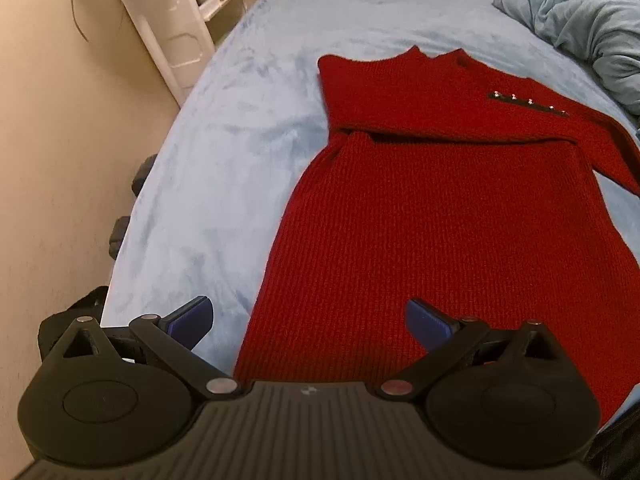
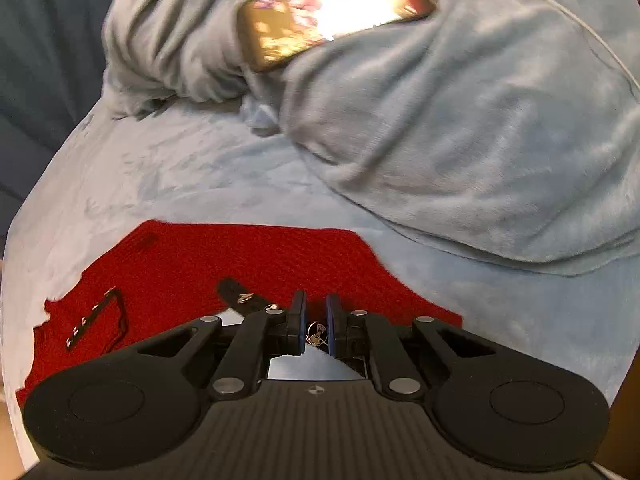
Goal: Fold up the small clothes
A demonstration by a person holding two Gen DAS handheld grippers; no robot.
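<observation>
Sweater (image 1: 420, 220) on bed (image 1: 240, 120); phone (image 2: 336, 12) w/ blanket (image 2: 480, 140) beside.

Here's the red knit dress (image 1: 420, 216), spread flat on the light blue bed cover, neckline at the far end, hem nearest the left wrist camera. It's ribbed, deep red, with a high notched collar. One sleeve lies folded straight across the chest; the other runs off to the right. A row of small metal studs (image 1: 530, 103) marks the shoulder.

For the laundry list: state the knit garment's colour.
Red, a plain ribbed knit; it shows best in the left wrist view.
</observation>
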